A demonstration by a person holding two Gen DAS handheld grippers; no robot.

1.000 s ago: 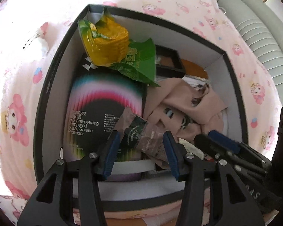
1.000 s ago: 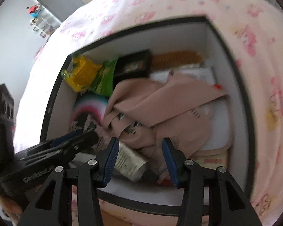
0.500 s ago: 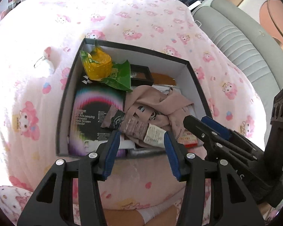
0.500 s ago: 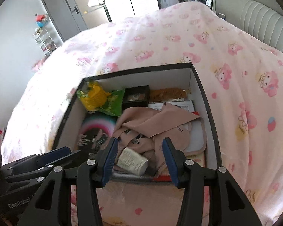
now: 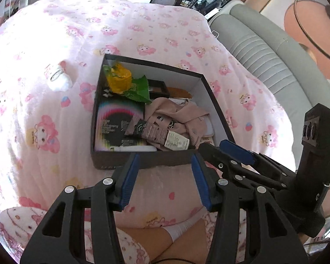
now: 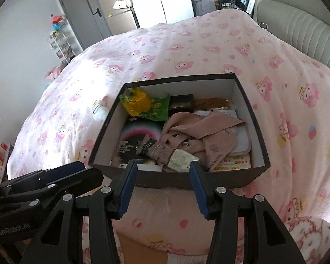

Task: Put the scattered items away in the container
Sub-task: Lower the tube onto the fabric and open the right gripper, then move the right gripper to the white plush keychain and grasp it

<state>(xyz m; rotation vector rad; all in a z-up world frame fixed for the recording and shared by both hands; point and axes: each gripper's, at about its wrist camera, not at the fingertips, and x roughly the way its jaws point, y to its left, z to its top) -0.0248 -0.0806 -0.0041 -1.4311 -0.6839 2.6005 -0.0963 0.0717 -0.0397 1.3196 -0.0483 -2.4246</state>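
Note:
A black box (image 5: 143, 159) with white inner walls sits on the pink patterned bedspread; it also shows in the right wrist view (image 6: 187, 179). It holds a yellow and green snack bag (image 5: 121, 81), a screen protector pack (image 5: 114, 127), a pink cloth (image 5: 182, 114), a brown tube (image 5: 158, 133), a small black case (image 6: 180, 103) and a comb (image 6: 211, 103). My left gripper (image 5: 164, 179) is open and empty, held above the bed in front of the box. My right gripper (image 6: 161, 186) is open and empty beside it. A small white fluffy keychain (image 5: 59, 80) lies on the bedspread left of the box.
A grey padded headboard (image 5: 264, 50) runs along the right side of the bed. A grey door (image 6: 85, 22) and a white rack (image 6: 61, 46) stand at the far left of the room. The person's leg (image 5: 165, 239) shows below the left gripper.
Both grippers have pulled back and up out of the box. The brown tube that lay between the left fingers now rests in the box.

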